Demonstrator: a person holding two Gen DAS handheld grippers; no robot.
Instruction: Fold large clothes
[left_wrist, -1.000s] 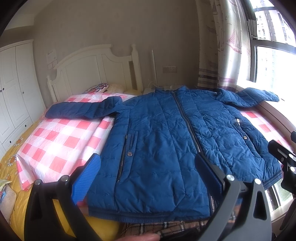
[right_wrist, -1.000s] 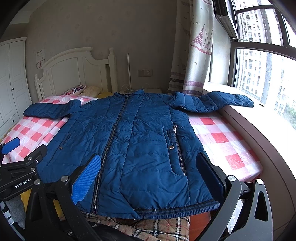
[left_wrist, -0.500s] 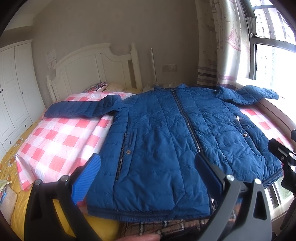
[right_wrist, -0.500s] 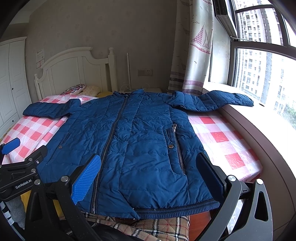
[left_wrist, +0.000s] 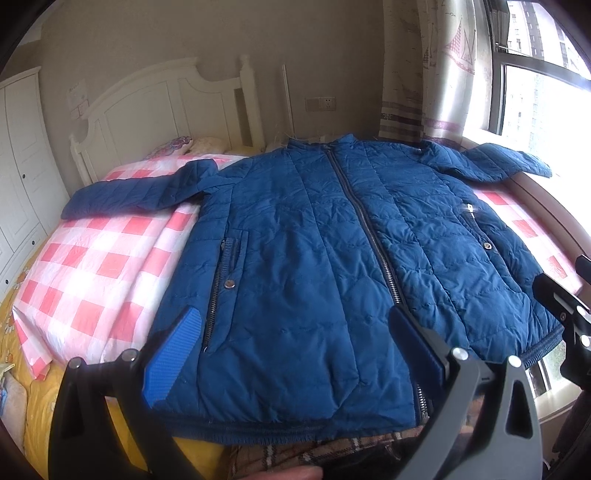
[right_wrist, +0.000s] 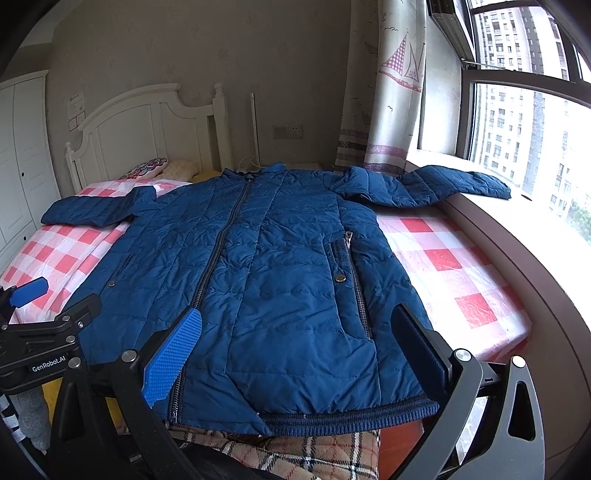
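Jacket (left_wrist: 314, 280) is laid flat and face up on the checked sheet (left_wrist: 99, 258), zipped, its collar toward the headboard (left_wrist: 166, 107) and its hem nearest the grippers. One sleeve (left_wrist: 136, 192) is stretched out on the wardrobe side of the headboard, the other sleeve (right_wrist: 436, 184) reaches onto the windowsill (right_wrist: 517, 229). The left gripper (left_wrist: 291, 350) and the right gripper (right_wrist: 303, 350) are both held wide apart above the hem, and nothing is gripped. No fold is yet made, it is judged. A sleeve is best taken near its cuff and carried across the chest, the puffy quilting being pressed flat so that the fold is not sprung open.
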